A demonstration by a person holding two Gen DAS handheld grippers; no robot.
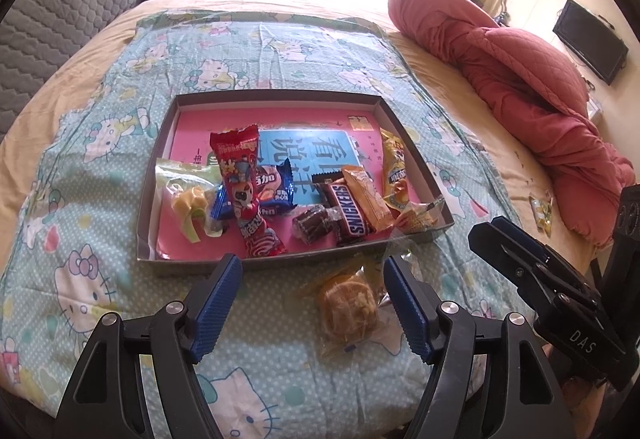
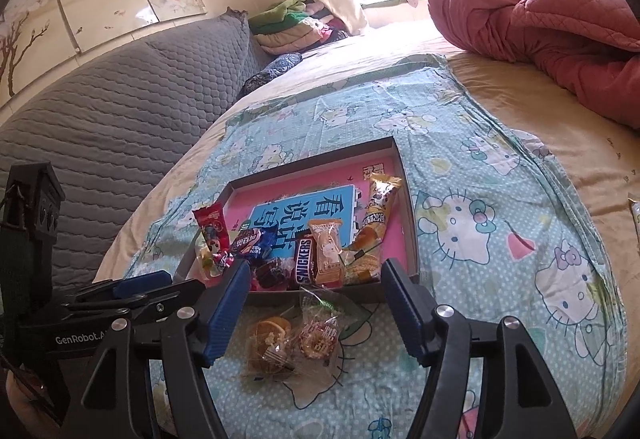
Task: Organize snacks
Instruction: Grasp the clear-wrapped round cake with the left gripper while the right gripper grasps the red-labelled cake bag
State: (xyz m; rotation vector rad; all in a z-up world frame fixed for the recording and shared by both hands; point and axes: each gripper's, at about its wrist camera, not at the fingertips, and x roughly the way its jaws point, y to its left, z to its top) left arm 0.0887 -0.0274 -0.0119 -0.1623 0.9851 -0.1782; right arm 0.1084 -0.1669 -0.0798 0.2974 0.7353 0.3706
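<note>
A shallow dark box (image 1: pixel 160 143) (image 2: pixel 406 199) with a pink floor lies on the Hello Kitty sheet and holds several snacks, among them a Snickers bar (image 1: pixel 351 213) (image 2: pixel 304 257) and a red packet (image 1: pixel 244 183). Outside its near wall lies a clear-wrapped round cake (image 1: pixel 347 309) (image 2: pixel 267 345), with a second clear-wrapped pastry (image 2: pixel 320 339) beside it. My left gripper (image 1: pixel 312 279) is open, with the cake between its fingers near the right one. My right gripper (image 2: pixel 314 283) is open over both pastries. The right gripper's fingers (image 1: pixel 516 251) look nearly closed from the side in the left view.
A yellow snack packet (image 1: pixel 542 213) lies on the beige bedsheet beside a bunched red quilt (image 1: pixel 520 79) (image 2: pixel 560 31). A grey padded headboard (image 2: pixel 120 111) stands to the left. Folded bedding is stacked at the bed's far end. A dark screen (image 1: pixel 588 41) hangs on the right wall.
</note>
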